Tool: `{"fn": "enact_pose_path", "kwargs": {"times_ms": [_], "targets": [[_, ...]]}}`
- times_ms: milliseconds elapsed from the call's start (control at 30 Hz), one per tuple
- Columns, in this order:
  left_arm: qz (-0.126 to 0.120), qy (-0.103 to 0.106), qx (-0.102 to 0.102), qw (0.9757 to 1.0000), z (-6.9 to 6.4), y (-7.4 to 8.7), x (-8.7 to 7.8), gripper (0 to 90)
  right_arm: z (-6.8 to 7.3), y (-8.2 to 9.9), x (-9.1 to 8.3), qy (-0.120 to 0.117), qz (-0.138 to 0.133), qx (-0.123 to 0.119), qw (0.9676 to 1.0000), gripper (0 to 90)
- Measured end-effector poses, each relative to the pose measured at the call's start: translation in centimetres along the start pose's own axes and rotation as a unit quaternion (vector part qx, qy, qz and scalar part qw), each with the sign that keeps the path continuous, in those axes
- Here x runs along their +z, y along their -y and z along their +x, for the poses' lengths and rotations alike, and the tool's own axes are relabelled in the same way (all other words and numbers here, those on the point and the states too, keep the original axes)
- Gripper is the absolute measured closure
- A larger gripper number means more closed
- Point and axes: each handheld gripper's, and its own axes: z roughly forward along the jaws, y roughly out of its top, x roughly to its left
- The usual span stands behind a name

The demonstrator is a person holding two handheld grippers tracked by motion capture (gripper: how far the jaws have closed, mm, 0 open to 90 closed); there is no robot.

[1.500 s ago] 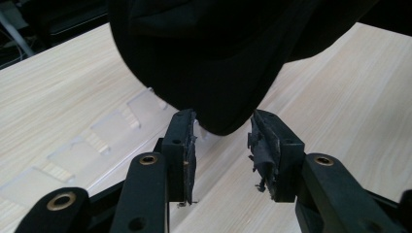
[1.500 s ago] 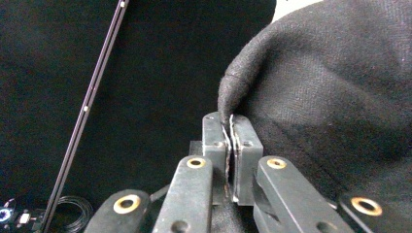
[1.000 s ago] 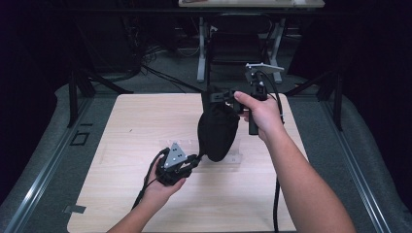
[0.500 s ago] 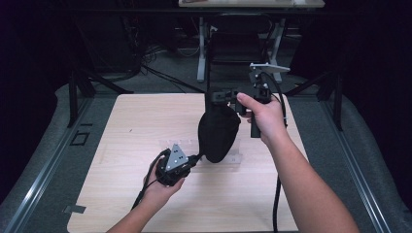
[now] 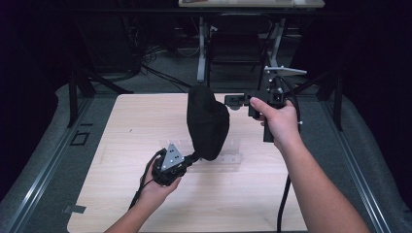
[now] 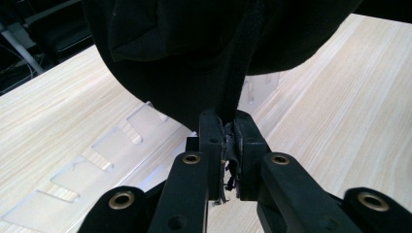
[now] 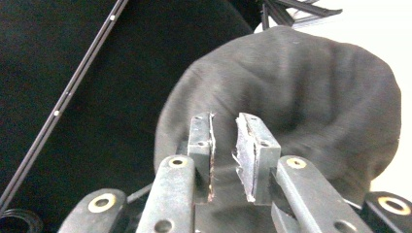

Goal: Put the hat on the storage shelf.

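Observation:
A black cloth bag (image 5: 208,124) stands upright over the middle of the wooden table (image 5: 121,136). My left gripper (image 5: 193,157) is shut on the bag's lower edge; in the left gripper view its jaws (image 6: 226,145) pinch a strip of the black cloth (image 6: 184,58), which bulges above them. My right gripper (image 5: 231,101) hovers just right of the bag's top, pointing left at it. Its jaws have just been opening, and they stand apart (image 7: 224,145) with nothing between them, the bag (image 7: 301,92) lying a little beyond.
A clear plastic strip with notches (image 5: 228,159) lies flat on the table under the bag, also close in front of the left jaws (image 6: 97,155). Beyond the far edge are a chair (image 5: 233,43), desk legs and floor cables. Metal rails run along both sides.
The right gripper has let go of the bag's top and drawn away to the right, its jaws now apart. The bag stays up, held from below by the still left gripper.

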Motion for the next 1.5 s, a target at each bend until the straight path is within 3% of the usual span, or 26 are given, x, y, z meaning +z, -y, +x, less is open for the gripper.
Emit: {"fn": "enact_pose_path", "kwargs": {"times_ms": [233, 367, 467, 533, 600, 633, 700, 867, 967, 1133, 1167, 1333, 1433, 1500], "targets": [[0.005, -0.003, -0.009, 0.9999, 0.5, 0.8, -0.1, 85.6, -0.2, 0.4, -0.3, 0.021, -0.001, -0.01, 0.9997, 75.3], [0.018, 0.0, -0.021, 0.9996, 0.7, 1.7, 0.2, 85.5, -0.3, 0.7, -0.7, 0.047, -0.004, -0.017, 0.9987, 74.8], [0.026, -0.003, -0.027, 0.9993, 0.9, 2.2, 0.4, 85.0, -0.5, 0.8, -0.9, 0.051, -0.004, -0.018, 0.9985, 74.7], [0.031, -0.006, -0.041, 0.9986, 1.2, 3.1, 0.6, 84.4, -0.6, 1.0, -1.1, 0.056, -0.008, -0.018, 0.9983, 74.6], [0.031, -0.005, -0.038, 0.9988, 1.5, 3.3, 0.6, 84.3, -0.7, 1.1, -1.2, 0.059, -0.008, -0.021, 0.998, 74.6], [0.029, -0.004, -0.048, 0.9984, 1.5, 3.6, 0.6, 84.2, -0.7, 1.2, -1.4, 0.072, -0.009, -0.027, 0.997, 74.5], [0.03, -0.003, -0.047, 0.9984, 1.5, 3.6, 0.5, 83.9, -0.6, 1.4, -1.6, 0.086, -0.012, -0.036, 0.9956, 74.1], [0.028, 0.001, -0.049, 0.9984, 1.5, 3.7, 0.5, 81.7, -0.5, 1.7, -1.8, 0.1, -0.014, -0.048, 0.9938, 73.2], [0.031, -0.001, -0.05, 0.9983, 1.7, 3.8, 0.0, 77.9, -0.9, 2.2, -1.8, 0.12, -0.009, -0.06, 0.9909, 72.6], [0.028, -0.003, -0.052, 0.9983, 2.1, 4.0, -0.9, 64.1, -1.5, 2.8, -1.9, 0.127, -0.005, -0.059, 0.9901, 71.9], [0.021, -0.004, -0.074, 0.997, 2.1, 4.2, -1.5, 62.3, -1.8, 3.1, -1.9, 0.134, -0.006, -0.063, 0.989, 70.8], [0.017, -0.006, -0.084, 0.9963, 2.6, 4.7, -2.9, 55.0, -2.4, 4.3, -2.0, 0.141, -0.002, -0.072, 0.9874, 68.5], [0.021, -0.019, -0.104, 0.9942, 3.0, 5.4, -4.0, 51.5, -3.3, 5.8, -1.9, 0.164, 0.002, -0.088, 0.9825, 65.2], [0.032, -0.016, -0.121, 0.9919, 3.3, 5.9, -4.4, 47.9, -3.8, 6.4, -1.9, 0.17, 0.008, -0.093, 0.9811, 62.0]]}}
